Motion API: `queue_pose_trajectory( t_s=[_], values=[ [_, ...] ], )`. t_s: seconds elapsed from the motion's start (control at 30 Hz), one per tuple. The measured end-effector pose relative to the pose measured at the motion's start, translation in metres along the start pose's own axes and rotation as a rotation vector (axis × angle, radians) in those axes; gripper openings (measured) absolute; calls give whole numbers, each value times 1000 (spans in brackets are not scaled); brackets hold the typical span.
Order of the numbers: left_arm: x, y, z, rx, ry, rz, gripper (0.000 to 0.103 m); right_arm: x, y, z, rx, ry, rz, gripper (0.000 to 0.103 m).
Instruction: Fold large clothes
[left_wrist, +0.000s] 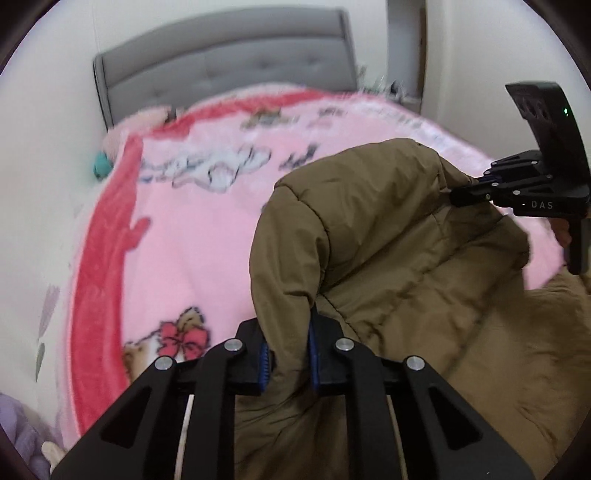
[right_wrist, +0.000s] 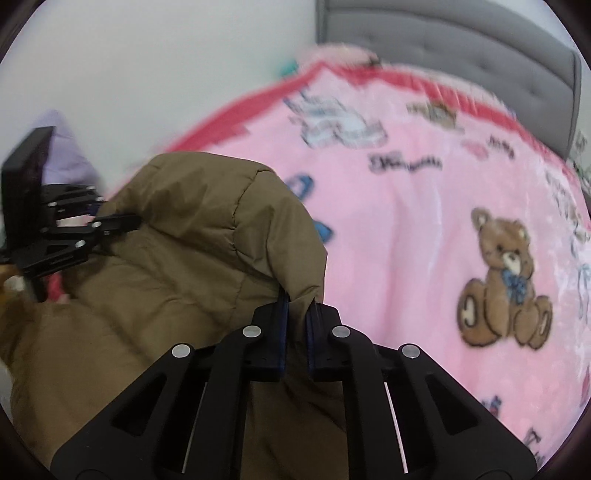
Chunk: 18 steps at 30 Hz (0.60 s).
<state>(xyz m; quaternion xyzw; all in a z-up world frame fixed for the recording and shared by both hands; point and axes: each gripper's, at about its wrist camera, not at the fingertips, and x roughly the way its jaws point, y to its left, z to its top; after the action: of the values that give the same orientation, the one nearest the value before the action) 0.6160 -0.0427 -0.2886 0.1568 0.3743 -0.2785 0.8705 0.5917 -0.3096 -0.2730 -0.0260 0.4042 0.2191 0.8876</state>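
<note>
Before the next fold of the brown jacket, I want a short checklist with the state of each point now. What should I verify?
1. Left tool shut on the brown jacket: ok, fabric sits between its pads.
2. Right tool shut on the jacket: ok, cloth is pinched between its pads.
3. Both tools hold separate parts of the same lifted edge: ok.
4. Pink blanket beyond the jacket free of other things where the fold would land: ok.
5. Rest of the jacket lies flat below: cannot tell, it looks bunched and partly out of view.
6. Blanket caught in either grip: cannot tell for certain; only brown fabric shows.
</note>
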Motion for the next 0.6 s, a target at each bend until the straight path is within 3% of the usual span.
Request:
queue_pose_trajectory(
  t_s=[0.23,0.33,0.6],
  values=[
    [-120,-50,-36,17,-165,-60,15,-107,51,-50,-9,-148,27,7],
    [-160,-80,-61,55,-194,-59,15,-144,77,-80,-54,-170,44,7],
    [-193,-148,-145,42,-63,-109,15,-182,134,-173,-97,-67,32,7]
  ],
)
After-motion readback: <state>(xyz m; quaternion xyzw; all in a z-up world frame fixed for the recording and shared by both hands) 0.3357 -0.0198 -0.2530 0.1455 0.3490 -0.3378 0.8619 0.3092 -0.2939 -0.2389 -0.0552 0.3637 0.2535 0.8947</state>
